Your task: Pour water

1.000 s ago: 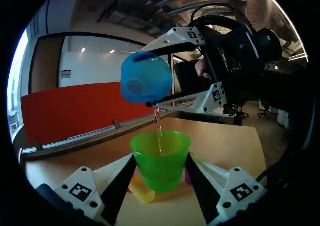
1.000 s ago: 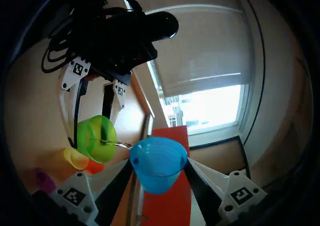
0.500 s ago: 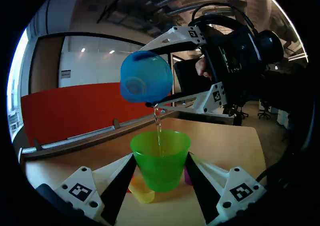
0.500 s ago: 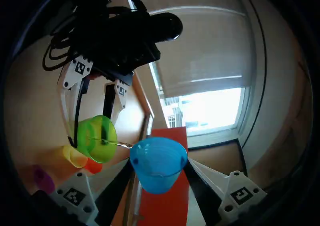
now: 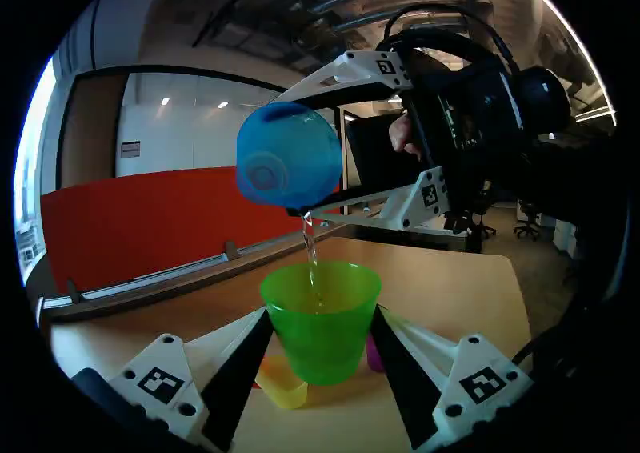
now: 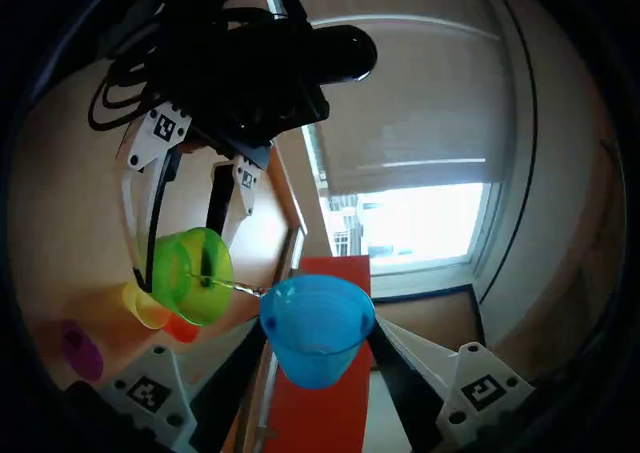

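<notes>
Jaws: left gripper [image 5: 322, 318] holds green cup [image 5: 322, 337], right gripper [image 6: 318, 326] blue cup [image 6: 316, 347]; purple cup [image 5: 373, 355] mostly hidden.

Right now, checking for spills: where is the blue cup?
In the left gripper view, the blue cup hangs tipped in the right gripper, upper centre, directly above the green cup held by the left gripper.

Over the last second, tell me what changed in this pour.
The blue cup, held in the right gripper, drifted slightly left in the left gripper view and seems tipped a touch further. Nothing was taken or let go. Unchanged: the left gripper stays shut on the green cup, the water stream still falls into it, and the yellow cup and purple cup sit on the table.
</notes>
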